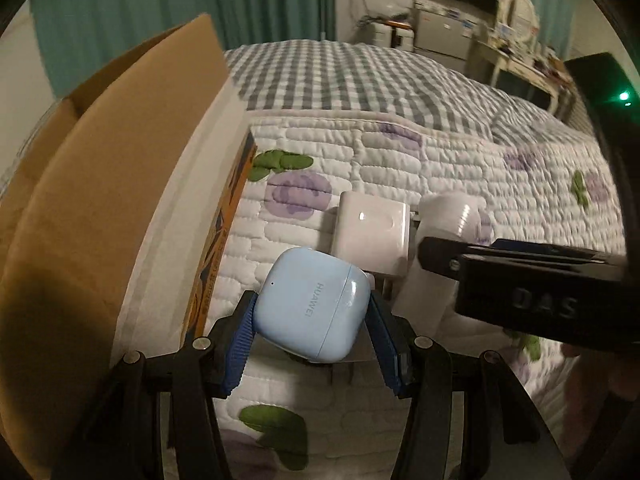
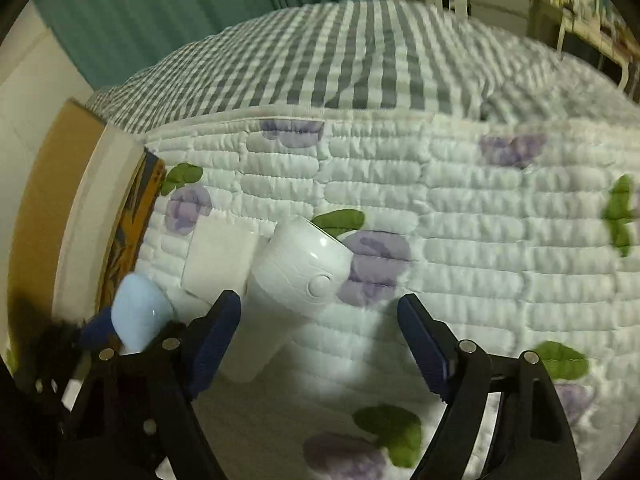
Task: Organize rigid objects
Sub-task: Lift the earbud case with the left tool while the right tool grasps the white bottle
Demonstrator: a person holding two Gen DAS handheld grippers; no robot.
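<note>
A cardboard box [image 1: 100,184] stands leftmost on the quilt [image 1: 460,168]. Beside it the left gripper [image 1: 311,312] clamps the blue earbud case [image 1: 312,304]; then the white charger [image 1: 372,232]; the right gripper [image 2: 320,316] gapes around the white device [image 2: 296,276].

The earbud case [image 1: 312,306] is pale blue, with grey lettering. Beyond it, the square charger [image 1: 372,230] and the small hair dryer [image 2: 298,268] are plain white. The quilt [image 2: 440,216] under the case is white with purple flowers and green leaves. The blanket [image 1: 340,76] beyond is grey-and-white checked. The cardboard box [image 1: 100,184] is brown, with an orange printed side. The finger pads [image 1: 242,344] are dark blue.
</note>
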